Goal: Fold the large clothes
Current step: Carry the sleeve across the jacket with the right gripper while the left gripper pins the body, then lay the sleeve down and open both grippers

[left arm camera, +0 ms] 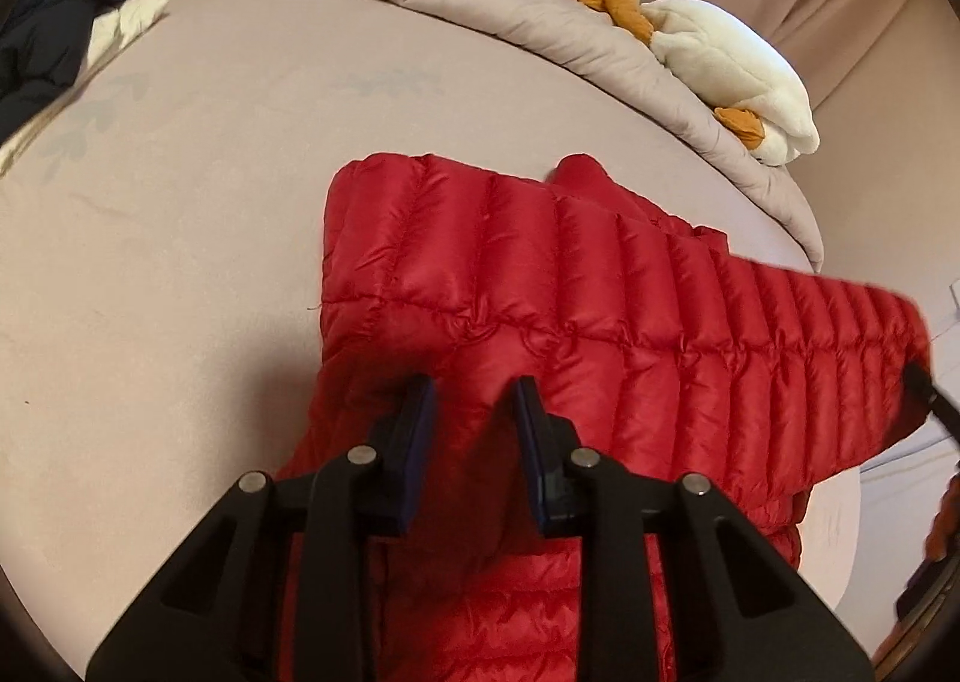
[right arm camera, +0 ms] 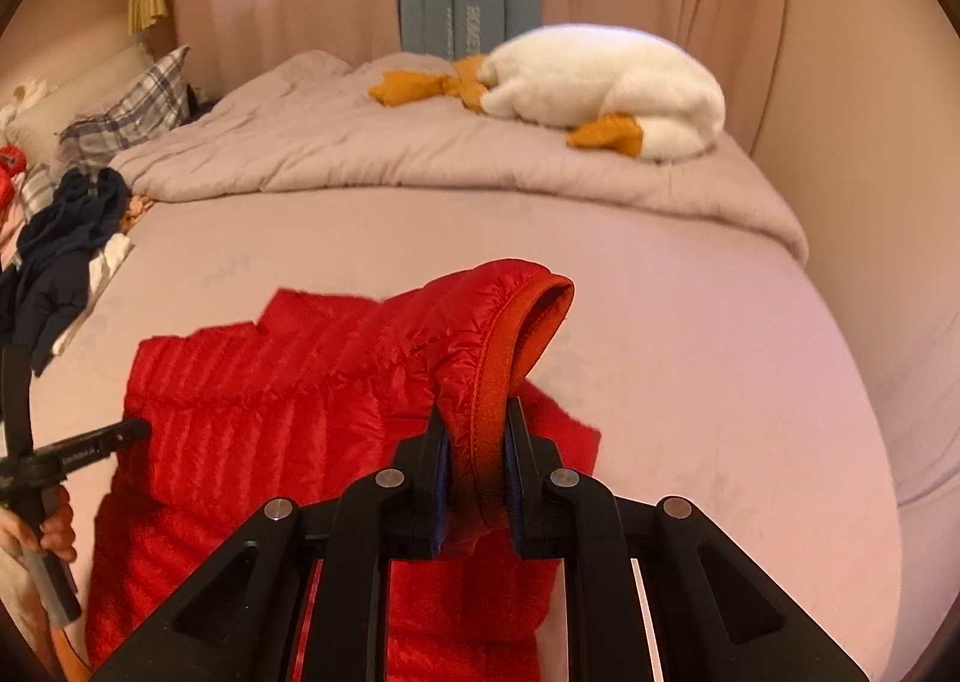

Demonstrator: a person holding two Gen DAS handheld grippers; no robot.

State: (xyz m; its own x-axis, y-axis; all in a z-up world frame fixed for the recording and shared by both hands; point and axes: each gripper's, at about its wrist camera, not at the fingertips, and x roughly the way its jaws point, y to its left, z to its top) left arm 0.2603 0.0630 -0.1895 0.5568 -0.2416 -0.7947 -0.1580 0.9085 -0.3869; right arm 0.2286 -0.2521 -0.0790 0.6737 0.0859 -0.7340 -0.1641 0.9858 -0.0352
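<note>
Nearest to me, the left tool [left arm camera: 474,400] had its two blue-padded jaws set either side of a raised ridge of the red down jacket [left arm camera: 600,310], the puffy fabric bunched up between them; I judged the pads to be pinching it, though one pad seemed to stand a shade off the cloth. The right tool [right arm camera: 477,424] was clamped firmly on the jacket's orange-lined edge [right arm camera: 522,334], which stood up out of its jaws in a loop. The jacket lay partly on the bed [left arm camera: 180,292] and partly lifted, stretched crosswise between the two tools, its long axis running from one hand to the other and its quilted channels running across that line. Its lower part hung toward the near edge of the mattress, below both tools. From the right side, the person's left hand [right arm camera: 57,526] showed on the handle at that end of the garment. So each hand held its own end, neither nearer the middle, and the fold, as I judged it, would turn on carrying both ends the same way over the body of the jacket. Farther off lay a heap of dark clothes [left arm camera: 72,3], then the rumpled grey duvet [right arm camera: 420,165] with a white and orange plush toy [right arm camera: 606,87] on it, well apart from the jacket.
</note>
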